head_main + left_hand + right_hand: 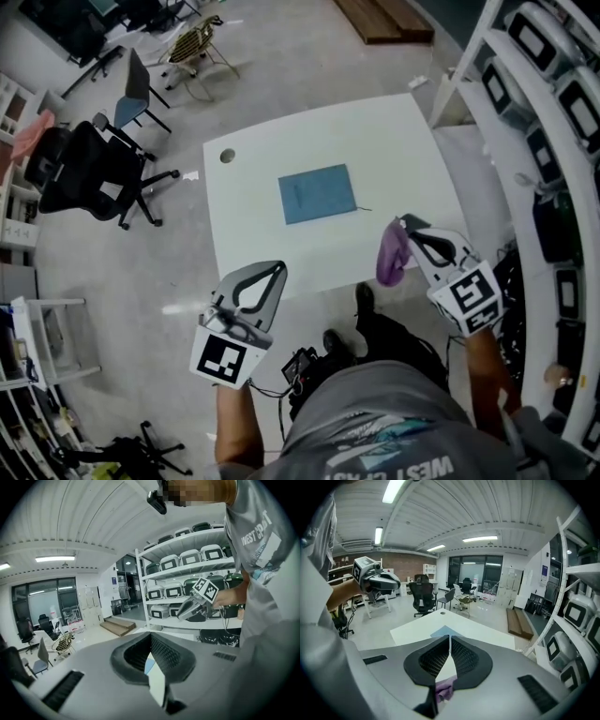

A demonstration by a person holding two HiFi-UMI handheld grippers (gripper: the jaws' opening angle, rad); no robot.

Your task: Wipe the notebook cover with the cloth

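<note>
A blue notebook (pixel 317 193) lies flat near the middle of the white table (pixel 394 141). It also shows as a blue patch (pixel 446 631) past the jaw tips in the right gripper view. My right gripper (pixel 401 223) hovers over the table's near right edge, shut on a purple cloth (pixel 393 255) that hangs below its jaws. A fold of that cloth (pixel 444 691) shows under the shut jaws of the right gripper (pixel 450 638). My left gripper (pixel 279 266) is at the table's near edge, left of the notebook. The left gripper (pixel 151 637) has its jaws together and holds nothing.
A round cable hole (pixel 227 156) is at the table's far left corner. Black office chairs (pixel 89 173) stand on the floor to the left. Shelves with white cases (pixel 553 141) run along the right side. The person's legs are below the near table edge.
</note>
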